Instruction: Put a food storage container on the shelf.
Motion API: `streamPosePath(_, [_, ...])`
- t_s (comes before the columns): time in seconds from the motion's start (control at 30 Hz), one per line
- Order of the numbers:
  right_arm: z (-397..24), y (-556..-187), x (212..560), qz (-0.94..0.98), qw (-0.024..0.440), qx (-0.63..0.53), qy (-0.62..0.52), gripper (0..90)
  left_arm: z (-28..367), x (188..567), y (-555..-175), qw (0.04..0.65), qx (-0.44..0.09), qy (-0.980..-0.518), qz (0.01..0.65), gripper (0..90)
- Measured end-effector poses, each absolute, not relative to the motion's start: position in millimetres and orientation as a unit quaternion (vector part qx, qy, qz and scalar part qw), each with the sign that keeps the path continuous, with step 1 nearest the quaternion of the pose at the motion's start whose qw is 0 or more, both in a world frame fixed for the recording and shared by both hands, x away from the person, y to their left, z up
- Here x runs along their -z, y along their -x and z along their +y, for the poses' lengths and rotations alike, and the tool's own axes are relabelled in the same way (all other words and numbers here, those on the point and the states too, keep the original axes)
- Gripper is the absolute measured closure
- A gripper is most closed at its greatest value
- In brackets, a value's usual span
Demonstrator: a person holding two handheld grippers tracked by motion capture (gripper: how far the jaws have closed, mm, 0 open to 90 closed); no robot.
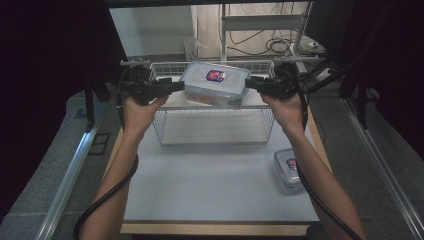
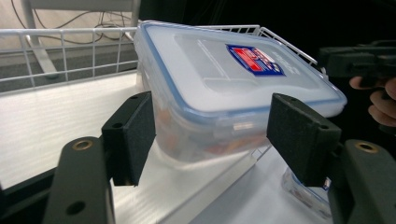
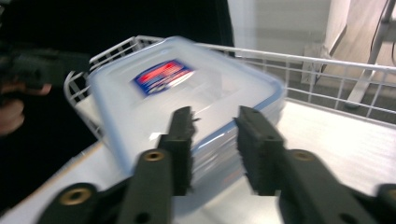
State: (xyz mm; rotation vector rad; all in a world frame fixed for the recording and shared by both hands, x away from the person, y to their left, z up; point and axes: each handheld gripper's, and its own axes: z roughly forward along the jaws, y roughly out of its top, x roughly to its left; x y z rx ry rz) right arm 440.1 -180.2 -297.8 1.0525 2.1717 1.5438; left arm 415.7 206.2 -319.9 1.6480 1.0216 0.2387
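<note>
A clear plastic food container (image 1: 215, 84) sits in the top tier of a white wire basket rack (image 1: 215, 131) at the far side of the table (image 1: 210, 185). It is a rounded-corner rectangular box with see-through walls, a frosted white lid edged by a blue seal, and a red-and-blue label (image 1: 216, 75) in the middle of the lid. Through the walls something orange-red shows at the bottom; what it is cannot be told. The box lies lid up, though tilted: in the left gripper view its near corner (image 2: 187, 116) overhangs the shelf edge and the lid slopes. Its long axis runs roughly left to right across the rack, turned slightly askew to the wires.

The left gripper (image 1: 176, 86) comes in from the left, its tips at the container's left end. In the left gripper view its jaws stand spread, one pad (image 2: 133, 133) just beside the box's near left corner, the other pad (image 2: 303, 135) off the right side; neither presses on the plastic.

The right gripper (image 1: 248, 83) reaches from the right toward the box's right end. In the right gripper view, which is blurred, its jaws are fairly close together with a gap between the pads, the container just beyond them; whether they touch it I cannot tell.

A second, similar lidded container (image 1: 288, 167) rests on the table at the near right, well apart from the rack.
</note>
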Motion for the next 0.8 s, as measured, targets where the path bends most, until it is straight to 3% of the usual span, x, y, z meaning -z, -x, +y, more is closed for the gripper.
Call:
streamPosePath(0.13, [-177.6, -413.8, 303.8, 0.767, 0.137, -0.534, -0.329, 85.4, 209.7, 327.3, -402.9, 0.565, -0.106, -0.701, 0.422, 25.4])
streamPosePath(0.23, [-171.0, -404.5, 312.6, 0.784, 0.128, -0.520, -0.313, 88.9, 211.8, 339.2, -389.2, 0.570, -0.106, -0.702, 0.413, 21.6])
streamPosePath(0.5, [-153.0, -410.0, 329.9, 0.805, 0.128, -0.494, -0.302, 89.7, 207.7, 363.2, -363.1, 0.547, -0.112, -0.733, 0.388, 16.1])
streamPosePath(0.8, [-159.3, -425.6, 337.7, 0.798, 0.127, -0.492, -0.325, 89.7, 190.9, 387.9, -313.9, 0.512, -0.172, -0.766, 0.349, 7.1])
